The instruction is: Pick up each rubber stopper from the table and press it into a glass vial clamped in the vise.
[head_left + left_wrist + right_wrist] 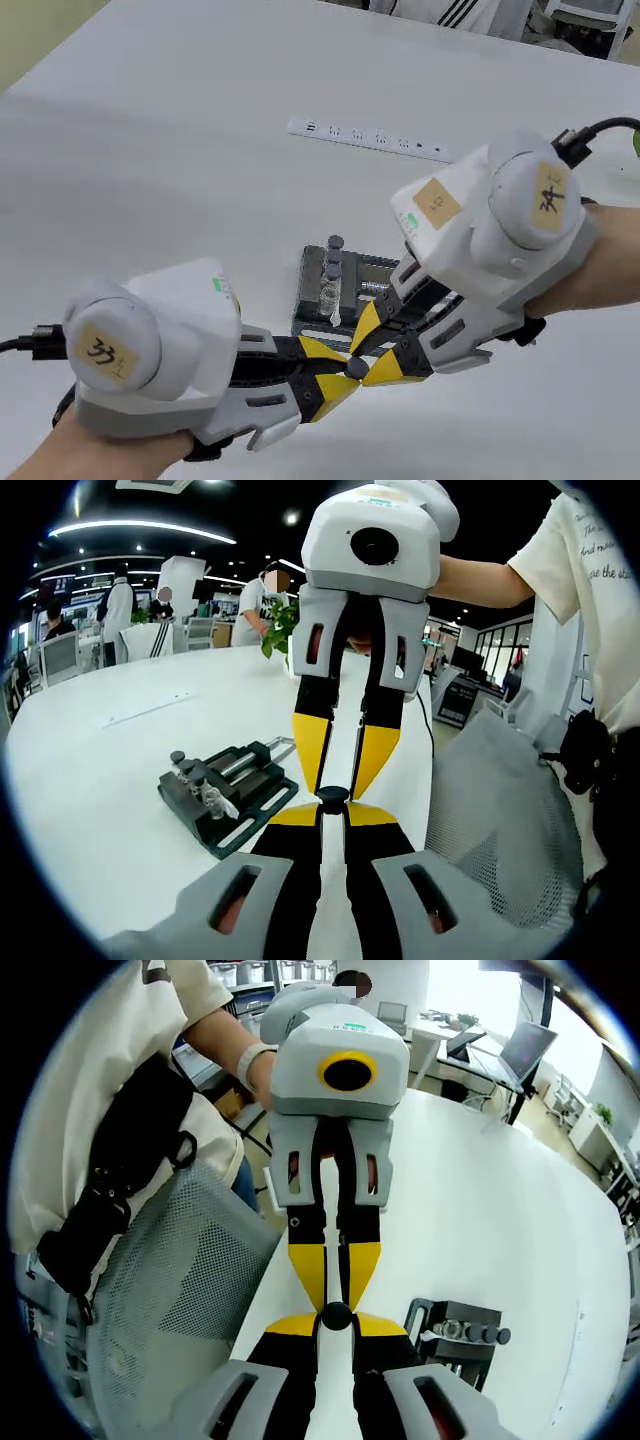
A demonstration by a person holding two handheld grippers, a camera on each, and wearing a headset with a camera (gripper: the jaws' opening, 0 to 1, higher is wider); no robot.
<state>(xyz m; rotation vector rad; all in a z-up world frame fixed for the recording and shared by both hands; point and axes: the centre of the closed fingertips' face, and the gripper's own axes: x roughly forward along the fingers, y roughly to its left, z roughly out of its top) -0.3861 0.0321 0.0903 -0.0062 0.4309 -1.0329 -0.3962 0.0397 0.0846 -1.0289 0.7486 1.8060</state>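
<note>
rubber stopper (357, 368), dark and round, held in the air between the two grippers' tips, on the near side of the vise and above the table. it is not in a vial.

left gripper (340, 378) comes in from lower left, yellow-tipped jaws drawn together onto the stopper. in the left gripper view the stopper (332, 796) sits right at its own tips. right gripper (372, 358) comes in from upper right, jaws also converged on the same stopper from the opposite side. the two sets of tips meet nose to nose with the stopper pinched between them. the right gripper view has the same: stopper (336, 1315) at its own tips, the other gripper's yellow fingers touching it from above.

vise (312, 300), dark metal, flat on the table just beyond the grippers. a row of glass vials (332, 275) stands upright, clamped in it. the far ones carry dark stoppers, and the nearest reads as clear glass.

white table (180, 160). white power strip (368, 138) lies well beyond the vise. grey mesh chair (170, 1290) at the table edge, beside the person's pale shirt (110, 1080).
</note>
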